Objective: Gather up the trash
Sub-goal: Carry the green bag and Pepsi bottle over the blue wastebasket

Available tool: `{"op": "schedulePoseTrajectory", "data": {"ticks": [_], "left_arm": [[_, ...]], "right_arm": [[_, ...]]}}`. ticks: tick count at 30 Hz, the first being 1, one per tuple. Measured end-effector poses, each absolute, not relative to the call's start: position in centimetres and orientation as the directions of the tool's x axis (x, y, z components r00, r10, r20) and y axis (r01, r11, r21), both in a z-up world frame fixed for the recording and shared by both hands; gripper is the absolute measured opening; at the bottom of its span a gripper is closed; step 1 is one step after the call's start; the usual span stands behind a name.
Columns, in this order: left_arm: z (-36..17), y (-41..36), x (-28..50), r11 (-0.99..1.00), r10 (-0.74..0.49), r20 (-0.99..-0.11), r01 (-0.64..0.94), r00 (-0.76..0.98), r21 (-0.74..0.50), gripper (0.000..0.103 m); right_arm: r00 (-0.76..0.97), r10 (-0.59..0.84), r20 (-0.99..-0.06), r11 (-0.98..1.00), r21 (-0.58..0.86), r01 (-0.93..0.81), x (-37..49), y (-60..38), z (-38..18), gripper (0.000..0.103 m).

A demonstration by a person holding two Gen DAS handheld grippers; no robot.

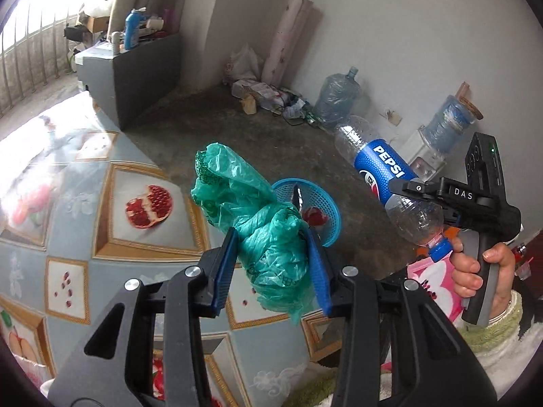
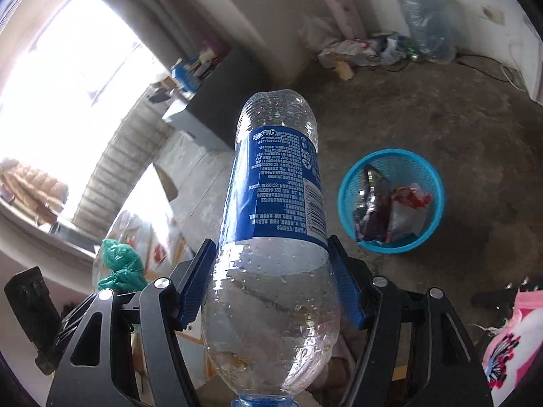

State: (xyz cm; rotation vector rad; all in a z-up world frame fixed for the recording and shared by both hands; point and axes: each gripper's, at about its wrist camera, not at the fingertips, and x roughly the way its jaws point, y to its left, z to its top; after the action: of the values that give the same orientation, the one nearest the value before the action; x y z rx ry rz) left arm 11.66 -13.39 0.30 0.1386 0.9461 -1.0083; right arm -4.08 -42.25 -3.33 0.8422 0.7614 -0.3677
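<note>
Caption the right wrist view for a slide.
Right gripper clamps an empty Pepsi bottle, blue trash basket on the floor ahead.

Ahead of me a big empty water jug (image 1: 337, 97) is standing against the far wall, with a rolled pink sheet (image 1: 286, 40) leaning in the corner to its left. A water dispenser (image 1: 427, 149) is sitting further right along that wall. At near left a fruit-patterned tablecloth (image 1: 101, 224) is catching glare, and beyond it a grey cabinet (image 1: 135, 78) is carrying clutter.
</note>
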Motion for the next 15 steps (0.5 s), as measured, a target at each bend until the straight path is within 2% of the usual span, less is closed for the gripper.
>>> {"op": "schedulePoseTrajectory", "data": {"ticks": [6,10,13,15], "left_arm": [[-1.3,-18.3,11.3,0.500,-0.658,-0.746,0.800,0.102,-0.332,0.038],[-2.3,-20.8,11.5,0.484,-0.642,-0.763,0.811,0.073,-0.329,0.038],[-2.9,-22.4,11.8,0.476,-0.628,-0.776,0.818,0.059,-0.322,0.038],[-3.3,-23.3,11.8,0.471,-0.620,-0.783,0.825,0.057,-0.313,0.038]], "right_arm": [[0.631,-0.034,-0.775,0.472,0.544,0.694,-7.0,-46.8,-7.6,0.065],[0.619,-0.003,-0.786,0.381,0.571,0.727,-6.4,-49.0,-10.9,0.065],[0.587,-0.032,-0.809,0.315,0.550,0.774,-5.5,-51.7,-13.7,0.066],[0.565,-0.039,-0.824,0.284,0.533,0.797,-4.5,-53.5,-16.0,0.072]]}}
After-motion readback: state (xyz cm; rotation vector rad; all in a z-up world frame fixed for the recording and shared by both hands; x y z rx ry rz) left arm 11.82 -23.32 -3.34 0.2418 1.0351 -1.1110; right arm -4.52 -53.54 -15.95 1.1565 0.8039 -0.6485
